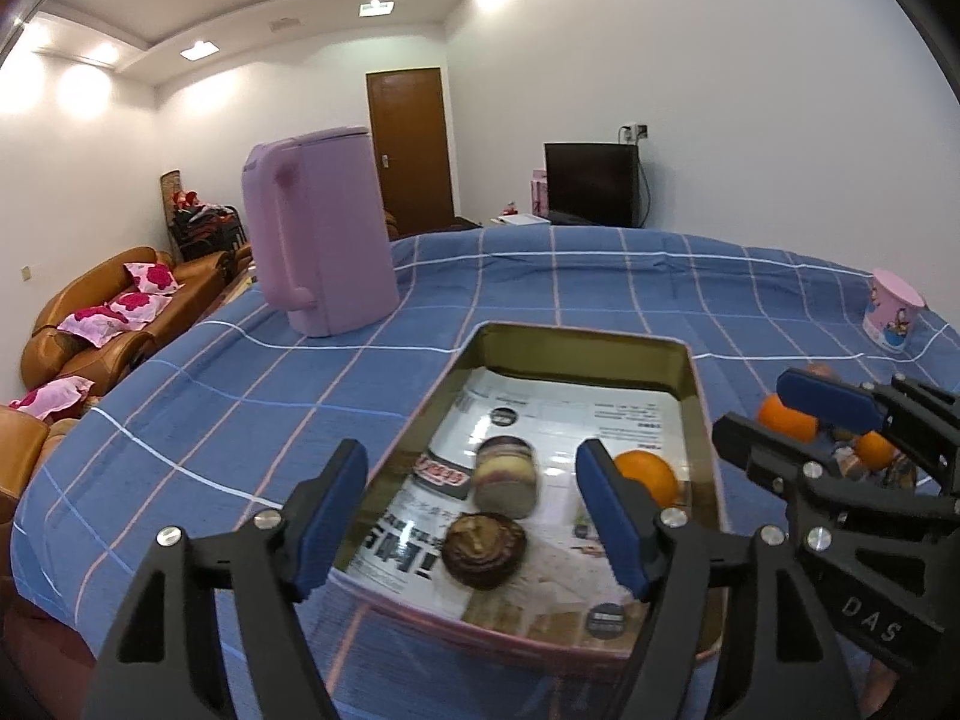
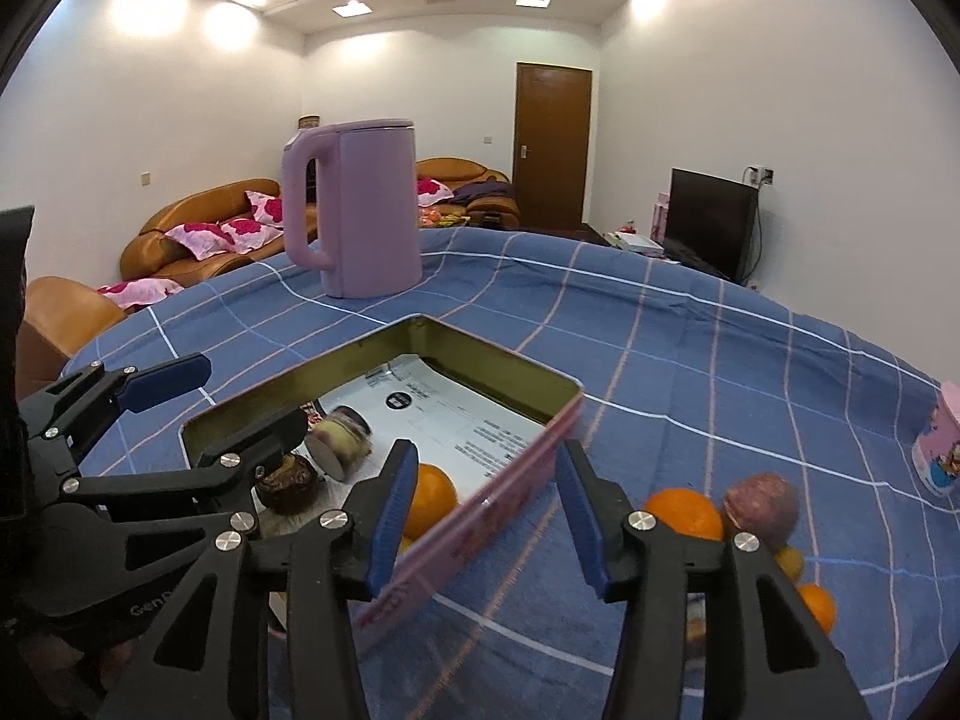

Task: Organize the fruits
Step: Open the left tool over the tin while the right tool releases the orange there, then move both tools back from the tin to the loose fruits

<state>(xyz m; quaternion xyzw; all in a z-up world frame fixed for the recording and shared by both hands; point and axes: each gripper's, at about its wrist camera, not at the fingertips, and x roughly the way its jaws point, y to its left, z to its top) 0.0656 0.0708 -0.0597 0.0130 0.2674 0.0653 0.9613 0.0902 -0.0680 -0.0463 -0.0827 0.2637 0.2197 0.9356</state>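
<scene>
Tin [image 1: 696, 384] open on the blue cloth [image 1: 300, 396], lined with printed paper, already holding one orange [image 1: 647, 476] by its right wall, plus a jar [image 1: 504, 476] and a dark cupcake [image 1: 483, 549] near the middle. Outside the tin, just off its right wall: a loose pile with another orange [image 2: 684, 514], a purple fruit [image 2: 761, 501], a small yellow one [image 2: 789, 561] and a further orange [image 2: 817, 606] at the pile's near end.

Next step, probably: fetch a fruit from that pile. Best to take the nearest orange first, closing across its widest part, low enough not to squirt it out and without nudging the purple fruit off the heap. Then lift clear over the tin's wall and set down in the bare paper beyond the jar, not on top of the cupcake.

Left gripper [image 1: 473, 516] poised over the tin's near end, blue pads spread wide, nothing between them. Right gripper [image 2: 487, 516] straddling the tin's right wall, tilted slightly down, likewise spread and empty; possibly brushing the rim, hard to say through the blur.
</scene>
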